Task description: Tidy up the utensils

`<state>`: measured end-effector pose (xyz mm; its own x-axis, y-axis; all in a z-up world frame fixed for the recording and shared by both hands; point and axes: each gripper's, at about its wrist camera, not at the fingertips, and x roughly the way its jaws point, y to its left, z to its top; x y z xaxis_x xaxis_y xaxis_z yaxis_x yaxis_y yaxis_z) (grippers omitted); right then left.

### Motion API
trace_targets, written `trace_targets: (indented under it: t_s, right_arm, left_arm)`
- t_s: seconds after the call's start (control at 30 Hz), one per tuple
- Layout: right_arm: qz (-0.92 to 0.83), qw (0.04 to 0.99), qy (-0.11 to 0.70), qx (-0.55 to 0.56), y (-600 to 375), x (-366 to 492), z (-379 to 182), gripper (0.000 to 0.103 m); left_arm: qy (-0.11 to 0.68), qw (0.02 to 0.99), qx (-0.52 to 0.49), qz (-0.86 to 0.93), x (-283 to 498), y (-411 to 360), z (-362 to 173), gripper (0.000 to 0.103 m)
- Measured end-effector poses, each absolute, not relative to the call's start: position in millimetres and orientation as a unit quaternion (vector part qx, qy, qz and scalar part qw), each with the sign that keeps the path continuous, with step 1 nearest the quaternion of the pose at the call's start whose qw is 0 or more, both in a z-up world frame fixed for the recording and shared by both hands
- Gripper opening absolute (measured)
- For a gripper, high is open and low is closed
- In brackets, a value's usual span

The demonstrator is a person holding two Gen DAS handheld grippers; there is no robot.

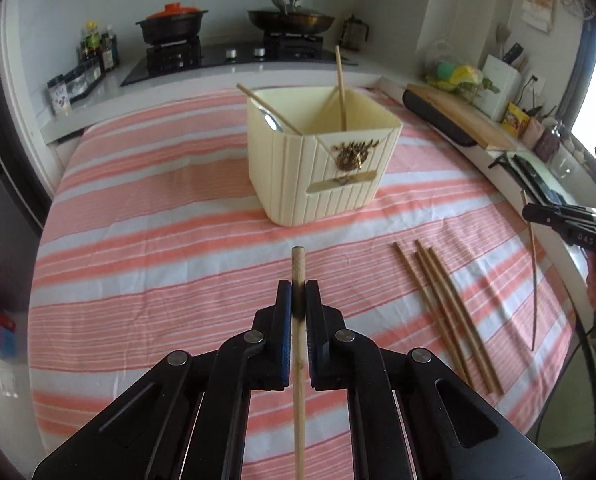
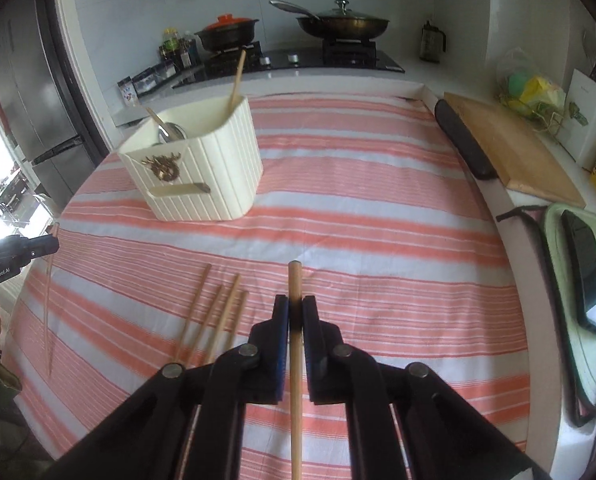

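My left gripper (image 1: 298, 292) is shut on a wooden chopstick (image 1: 298, 264), held above the striped cloth (image 1: 157, 240). My right gripper (image 2: 295, 308) is shut on another chopstick (image 2: 295, 276). A cream ribbed holder (image 1: 322, 168) (image 2: 201, 168) stands ahead, with a spoon (image 1: 271, 120) and a chopstick (image 1: 340, 84) leaning inside. Several loose chopsticks (image 1: 446, 312) (image 2: 213, 320) lie on the cloth between the two grippers. Each view shows the other gripper at its edge, the right gripper (image 1: 530, 214) and the left gripper (image 2: 51, 245), with a chopstick hanging from it.
Behind the cloth is a gas stove with a black pot (image 1: 169, 26) and a lidded pan (image 1: 291, 18). A wooden cutting board (image 2: 510, 148) lies on the right counter. A phone (image 2: 586, 272) rests on a green mat. Bottles (image 1: 97, 46) stand at the back left.
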<state>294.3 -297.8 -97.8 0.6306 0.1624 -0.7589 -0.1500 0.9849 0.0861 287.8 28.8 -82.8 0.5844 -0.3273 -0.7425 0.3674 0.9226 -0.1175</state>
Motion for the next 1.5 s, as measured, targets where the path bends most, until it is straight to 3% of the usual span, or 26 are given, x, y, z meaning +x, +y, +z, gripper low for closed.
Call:
trace_targets:
  t_s: [0.4,0.87,1.17,1.5]
  right_arm:
    - [0.120,0.954,0.272,-0.029,-265.1,208.9,-21.3,0.007]
    - [0.144,0.964,0.221,-0.021,-243.5,202.6,11.7,0.007]
    - [0.157,0.963,0.220,-0.024,-234.3,226.5,29.1,0.007]
    - [0.163,0.971,0.170,-0.034,-222.4,292.1,86.9,0.007]
  left_arm:
    - [0.300,0.929,-0.017,-0.217,231.3,36.2,-15.6,0.004]
    - [0.261,0.941,-0.035,-0.212,223.4,30.3,10.9,0.004]
    - [0.238,0.946,-0.040,-0.215,233.5,27.4,41.9,0.004]
    - [0.175,0.963,-0.053,-0.200,295.4,23.5,106.0,0.004]
